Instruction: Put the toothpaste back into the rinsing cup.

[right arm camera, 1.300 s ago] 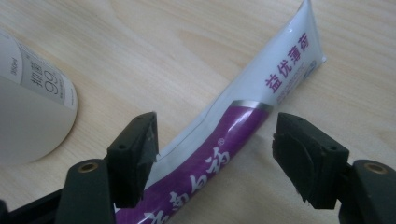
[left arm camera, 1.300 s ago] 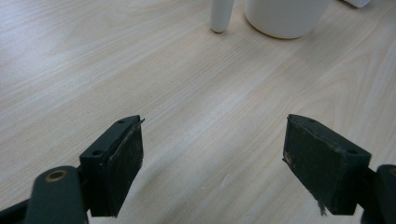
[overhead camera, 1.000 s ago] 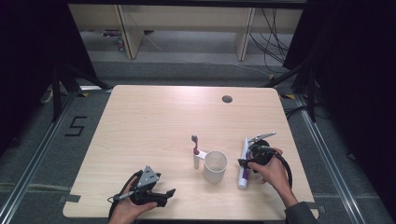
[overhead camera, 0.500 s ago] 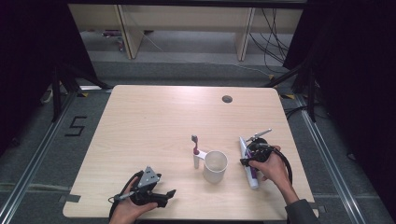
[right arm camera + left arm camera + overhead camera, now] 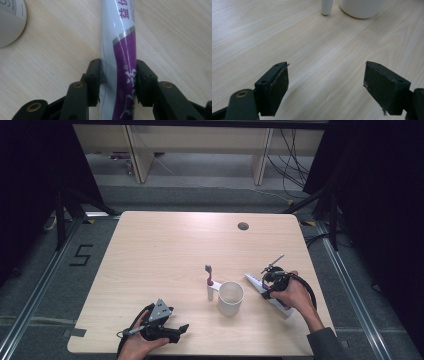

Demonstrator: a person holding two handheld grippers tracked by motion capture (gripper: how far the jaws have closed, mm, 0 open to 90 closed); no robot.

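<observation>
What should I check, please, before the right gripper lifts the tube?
1. Right gripper pads on both sides of tube: ok; jaws have just been closing.
2. Grip firm enough to lift: cannot tell.
3. Tube flat on table: ok.
4. Cup apart from tube: ok.
5. Toothbrush beside cup, away from tube: ok.
6. Left gripper open, nothing between its pads: ok.
</observation>
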